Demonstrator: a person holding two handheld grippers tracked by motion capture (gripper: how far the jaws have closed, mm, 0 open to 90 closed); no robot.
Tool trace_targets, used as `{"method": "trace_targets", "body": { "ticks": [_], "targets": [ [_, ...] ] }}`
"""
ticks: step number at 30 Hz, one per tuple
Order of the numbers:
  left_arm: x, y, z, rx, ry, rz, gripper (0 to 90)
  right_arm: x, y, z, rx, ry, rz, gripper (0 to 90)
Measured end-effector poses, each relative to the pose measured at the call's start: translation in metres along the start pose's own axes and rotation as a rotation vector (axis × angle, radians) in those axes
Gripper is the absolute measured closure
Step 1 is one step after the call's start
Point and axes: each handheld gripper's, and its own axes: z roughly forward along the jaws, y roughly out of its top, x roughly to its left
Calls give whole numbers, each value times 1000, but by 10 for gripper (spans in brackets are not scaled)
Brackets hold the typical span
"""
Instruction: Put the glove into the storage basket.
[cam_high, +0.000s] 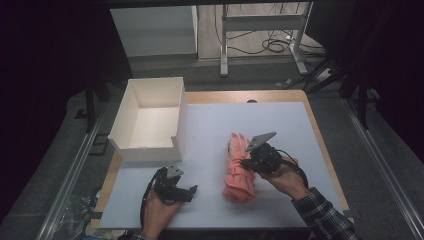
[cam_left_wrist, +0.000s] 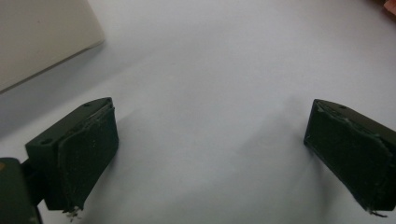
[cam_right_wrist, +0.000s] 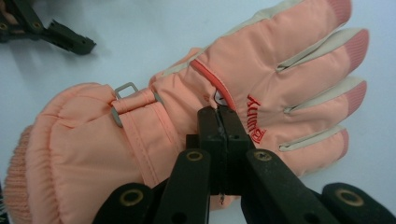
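Gripping the zipper pull of the pink glove (cam_right_wrist: 205, 116) is the step in hand: your right gripper (cam_right_wrist: 218, 114) has its jaws pressed together on the small tab at the end of the red zipper. The glove lies flat on the white mat (cam_high: 280, 125), right of centre, cuff toward you. Your left gripper (cam_high: 192, 190) rests low over bare mat nearby, jaws spread wide and holding nothing.

The next move likely calls for a steady pull along the zipper line; bring the left gripper across to pin the cuff so the glove does not slide.

An open white box (cam_high: 150, 117) stands at the mat's far left corner. Beyond the wooden table, the room is dim, with metal stand legs (cam_high: 225, 50) and cables on the floor.
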Motion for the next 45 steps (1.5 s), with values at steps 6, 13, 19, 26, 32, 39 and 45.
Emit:
{"method": "trace_targets", "body": {
  "ticks": [6, 13, 19, 26, 32, 39, 45],
  "targets": [
    [0, 0, 0, 3, 0, 4, 28, 0, -8, 15, -1, 18, 19, 897],
    [0, 0, 0, 4, 0, 5, 28, -1, -12, 19, -13, 26, 31, 888],
    [0, 0, 0, 1, 0, 2, 28, -4, -15, 8, -70, 46, 57, 810],
    [0, 0, 0, 0, 1, 1, 28, -6, -14, -9, -125, 24, 55, 684],
    [0, 0, 0, 0, 1, 1, 28, -11, -22, -22, -154, -15, 65, 644],
    [0, 0, 0, 1, 1, 1, 28, -16, -43, -31, -183, -52, 94, 597],
    [0, 0, 0, 1, 1, -1, 28, -15, -67, -29, -186, -70, 106, 682]
  ]
}}
